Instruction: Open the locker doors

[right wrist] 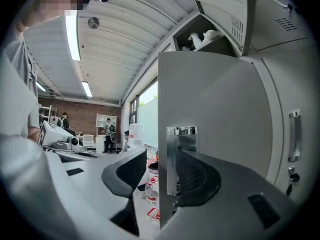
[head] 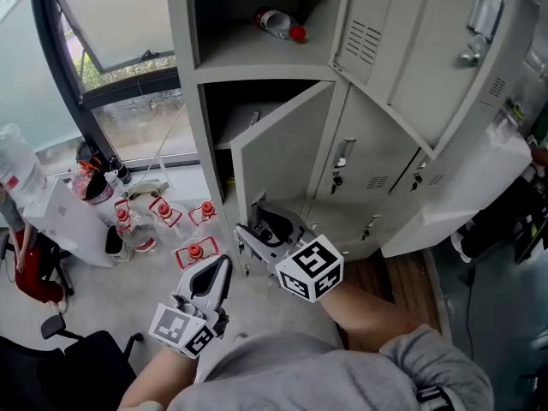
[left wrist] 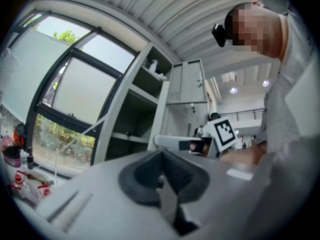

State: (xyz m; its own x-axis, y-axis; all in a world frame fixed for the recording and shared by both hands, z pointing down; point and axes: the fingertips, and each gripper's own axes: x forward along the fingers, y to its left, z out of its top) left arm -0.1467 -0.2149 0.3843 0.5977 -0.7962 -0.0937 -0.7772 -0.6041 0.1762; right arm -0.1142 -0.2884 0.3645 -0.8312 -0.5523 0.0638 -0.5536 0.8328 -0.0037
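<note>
The grey locker bank (head: 342, 144) fills the head view. Its middle-left door (head: 287, 148) stands partly open. My right gripper (head: 261, 225) is at that door's lower free edge. In the right gripper view the door (right wrist: 215, 104) runs between the jaws of the right gripper (right wrist: 162, 171), which is open: the right pad lies against the door face by a metal latch plate (right wrist: 181, 154), and a small gap shows at the left pad. My left gripper (head: 221, 268) hangs lower left, shut and empty, its jaws meeting in the left gripper view (left wrist: 161, 176).
The top-left compartment is open and holds a red-capped bottle (head: 278, 24). Two doors on the right (head: 411, 50) (head: 467, 191) are swung wide. Lower doors with handles (head: 341, 157) are closed. Red-capped bottles (head: 163, 212), a white table (head: 68, 221) and a chair (head: 86, 354) stand at the left.
</note>
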